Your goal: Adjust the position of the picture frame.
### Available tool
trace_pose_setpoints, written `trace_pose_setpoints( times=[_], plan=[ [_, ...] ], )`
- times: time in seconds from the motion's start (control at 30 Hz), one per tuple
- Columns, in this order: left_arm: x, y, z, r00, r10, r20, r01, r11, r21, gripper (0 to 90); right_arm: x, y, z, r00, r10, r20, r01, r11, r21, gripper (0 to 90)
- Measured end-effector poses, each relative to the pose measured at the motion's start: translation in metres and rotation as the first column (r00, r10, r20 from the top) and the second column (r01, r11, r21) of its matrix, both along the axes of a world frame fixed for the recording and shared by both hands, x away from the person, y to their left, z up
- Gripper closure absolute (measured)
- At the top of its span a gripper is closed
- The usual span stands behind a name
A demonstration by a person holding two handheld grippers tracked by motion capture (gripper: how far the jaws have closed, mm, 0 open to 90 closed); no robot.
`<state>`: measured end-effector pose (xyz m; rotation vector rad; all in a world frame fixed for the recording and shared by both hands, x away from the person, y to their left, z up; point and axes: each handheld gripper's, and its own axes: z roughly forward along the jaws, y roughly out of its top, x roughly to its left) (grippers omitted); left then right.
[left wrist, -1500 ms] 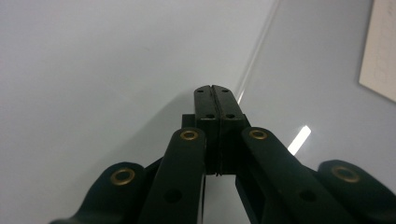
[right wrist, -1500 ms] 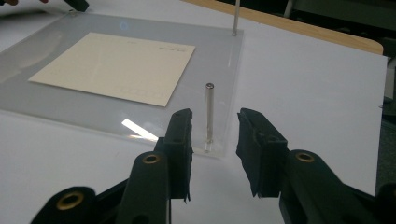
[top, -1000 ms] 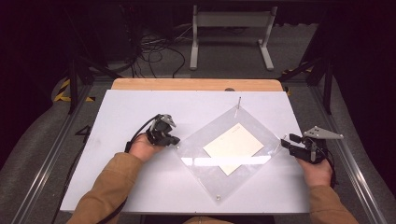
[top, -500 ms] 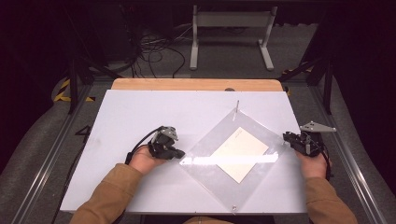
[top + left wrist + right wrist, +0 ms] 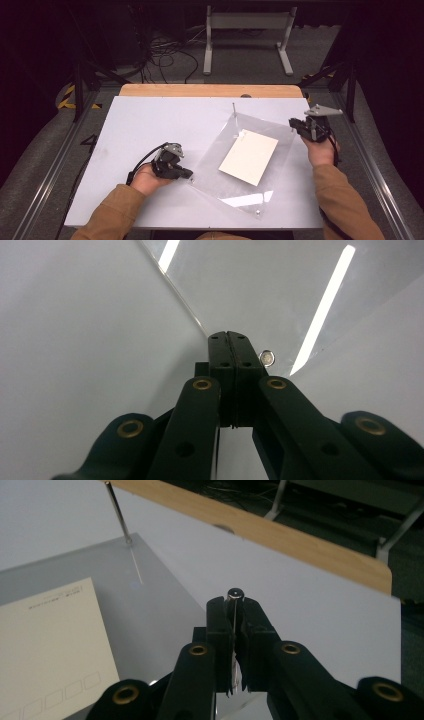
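Both grippers now pinch the clear sheet (image 5: pixel 235 170): right gripper (image 5: pixel 300 127) has just clamped its far corner, left gripper (image 5: pixel 186 173) grips the near-left edge, sheet swung clockwise on the table (image 5: pixel 130 130), ready to lift.

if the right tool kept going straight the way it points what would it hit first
Probably nothing soon: the right tool, shut on a clear sheet's corner, points over bare white table toward the wooden edge. Depth is unclear.

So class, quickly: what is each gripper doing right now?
Left gripper: shut on the clear sheet's corner.
Right gripper: shut on a thin metal pin.
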<state>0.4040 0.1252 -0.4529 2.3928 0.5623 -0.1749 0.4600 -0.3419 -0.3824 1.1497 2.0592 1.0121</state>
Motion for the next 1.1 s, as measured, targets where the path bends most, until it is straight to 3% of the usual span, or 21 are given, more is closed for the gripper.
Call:
trace_pose_setpoints(
  times=[0.2, 0.27, 0.3, 0.33, 0.4, 0.43, 0.5, 0.63, 0.73, 0.77, 0.8, 0.83, 0.87, 0.97, 1.03, 1.07, 1.1],
  plan=[
    [-0.016, 0.011, -0.002, 0.9996, -0.004, -0.028, 0.003, 0.9998, -0.018, 89.8, 0.042, 0.039, 0.019, 0.9987, 0.048, 0.015, -0.047, 0.9971, -0.059, 83.6],
    [-0.023, 0.016, -0.002, 0.9985, -0.023, -0.049, 0.021, 0.9988, -0.045, 89.8, 0.052, 0.046, 0.020, 0.9981, 0.061, 0.013, -0.060, 0.9967, -0.054, 83.1],
    [-0.026, 0.014, -0.004, 0.9951, -0.055, -0.082, 0.050, 0.9969, -0.061, 89.7, 0.061, 0.050, 0.020, 0.9974, 0.072, 0.002, -0.072, 0.9970, -0.029, 82.6],
    [-0.031, 0.010, -0.007, 0.9930, -0.077, -0.090, 0.073, 0.9960, -0.052, 89.7, 0.066, 0.053, 0.019, 0.9970, 0.077, 0.001, -0.077, 0.9969, -0.012, 82.4],
    [-0.038, 0.005, -0.005, 0.9937, -0.088, -0.069, 0.085, 0.9953, -0.046, 89.7, 0.077, 0.062, 0.017, 0.9954, 0.095, 0.010, -0.095, 0.9954, 0.002, 82.2],
    [-0.043, 0.004, 0.000, 0.9950, -0.095, -0.033, 0.094, 0.9952, -0.027, 89.7, 0.080, 0.065, 0.016, 0.9950, 0.100, 0.006, -0.100, 0.9950, 0.004, 82.3],
    [-0.046, 0.005, 0.003, 0.9953, -0.095, -0.021, 0.094, 0.9950, -0.035, 89.7, 0.089, 0.076, 0.012, 0.9933, 0.116, -0.001, -0.116, 0.9933, -0.008, 82.6],
    [-0.048, 0.017, 0.010, 0.9993, -0.038, 0.006, 0.039, 0.9961, -0.080, 89.6, 0.101, 0.088, 0.004, 0.9901, 0.139, -0.015, -0.140, 0.9898, -0.026, 83.0],
    [-0.043, 0.030, 0.012, 0.9987, 0.046, 0.021, -0.043, 0.9922, -0.117, 89.6, 0.111, 0.101, -0.004, 0.9867, 0.160, -0.030, -0.161, 0.9863, -0.037, 83.4],
    [-0.039, 0.039, 0.011, 0.9940, 0.105, 0.032, -0.100, 0.9873, -0.123, 89.6, 0.115, 0.107, -0.010, 0.9842, 0.173, -0.038, -0.175, 0.9837, -0.042, 83.7],
    [-0.039, 0.039, 0.011, 0.9940, 0.105, 0.032, -0.100, 0.9873, -0.123, 89.6, 0.117, 0.111, -0.013, 0.9832, 0.176, -0.046, -0.179, 0.9826, -0.051, 83.8],
    [-0.037, 0.045, 0.008, 0.9874, 0.156, 0.028, -0.152, 0.9814, -0.118, 89.6, 0.118, 0.113, -0.016, 0.9824, 0.178, -0.056, -0.181, 0.9822, -0.051, 83.9],
    [-0.037, 0.045, 0.008, 0.9874, 0.156, 0.028, -0.152, 0.9814, -0.118, 89.6, 0.118, 0.113, -0.016, 0.9824, 0.178, -0.056, -0.181, 0.9822, -0.051, 83.9],
    [-0.032, 0.054, 0.001, 0.9738, 0.227, 0.009, -0.225, 0.9693, -0.099, 89.5, 0.122, 0.116, -0.030, 0.9801, 0.176, -0.091, -0.181, 0.9827, -0.040, 84.0],
    [-0.030, 0.053, -0.003, 0.9723, 0.234, -0.002, -0.233, 0.9687, -0.086, 89.5, 0.122, 0.115, -0.036, 0.9779, 0.178, -0.110, -0.181, 0.9831, -0.025, 84.0],
    [-0.030, 0.051, -0.005, 0.9767, 0.215, -0.004, -0.214, 0.9739, -0.075, 89.5, 0.122, 0.114, -0.039, 0.9769, 0.178, -0.119, -0.181, 0.9834, -0.013, 84.1],
    [-0.031, 0.048, -0.007, 0.9767, 0.214, -0.011, -0.214, 0.9744, -0.068, 89.5, 0.121, 0.112, -0.041, 0.9764, 0.179, -0.122, -0.179, 0.9838, 0.004, 84.2]
  ],
)
